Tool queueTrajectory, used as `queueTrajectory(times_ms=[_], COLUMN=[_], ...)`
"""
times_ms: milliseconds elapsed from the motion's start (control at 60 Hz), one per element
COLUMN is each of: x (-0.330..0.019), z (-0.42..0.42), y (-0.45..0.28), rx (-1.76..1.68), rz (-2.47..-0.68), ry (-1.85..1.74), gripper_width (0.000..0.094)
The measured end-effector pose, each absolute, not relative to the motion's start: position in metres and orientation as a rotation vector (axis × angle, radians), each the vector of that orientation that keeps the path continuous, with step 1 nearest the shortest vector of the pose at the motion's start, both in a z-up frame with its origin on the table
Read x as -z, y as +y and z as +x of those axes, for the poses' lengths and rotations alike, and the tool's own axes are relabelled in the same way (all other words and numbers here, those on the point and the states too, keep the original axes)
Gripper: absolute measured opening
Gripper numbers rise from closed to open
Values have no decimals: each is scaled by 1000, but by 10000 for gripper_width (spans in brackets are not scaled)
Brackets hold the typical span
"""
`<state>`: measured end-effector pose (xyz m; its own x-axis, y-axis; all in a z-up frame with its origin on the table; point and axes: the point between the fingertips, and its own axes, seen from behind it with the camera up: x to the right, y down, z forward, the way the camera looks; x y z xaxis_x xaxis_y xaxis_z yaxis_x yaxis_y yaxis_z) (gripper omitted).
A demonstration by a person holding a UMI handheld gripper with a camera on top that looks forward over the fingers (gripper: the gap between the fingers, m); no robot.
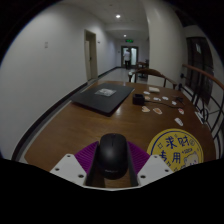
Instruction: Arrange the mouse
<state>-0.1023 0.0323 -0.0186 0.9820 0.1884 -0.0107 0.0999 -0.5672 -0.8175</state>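
A black computer mouse (111, 155) sits between my gripper's (112, 168) two fingers, its sides against the purple pads (87, 152). The fingers press on it from both sides and it appears held over the brown wooden table (80, 125). A round yellow mat with red characters (178, 148) lies on the table just to the right of the mouse.
A closed dark laptop (106, 98) lies beyond the fingers at the table's middle. Several small cards or papers (160, 100) are scattered to its right. A chair back (205, 95) stands at the right. A corridor with doors runs beyond the table.
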Motion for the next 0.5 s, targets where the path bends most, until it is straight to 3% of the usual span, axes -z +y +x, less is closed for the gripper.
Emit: queueTrajectory(times_ms=[267, 433, 500], x=[6, -121, -150], z=[-111, -69, -30], y=[23, 6, 7], rx=[-202, -166, -135], rz=[-2158, -1880, -1814], ry=[-256, -195, -135], gripper_width=[335, 332, 330])
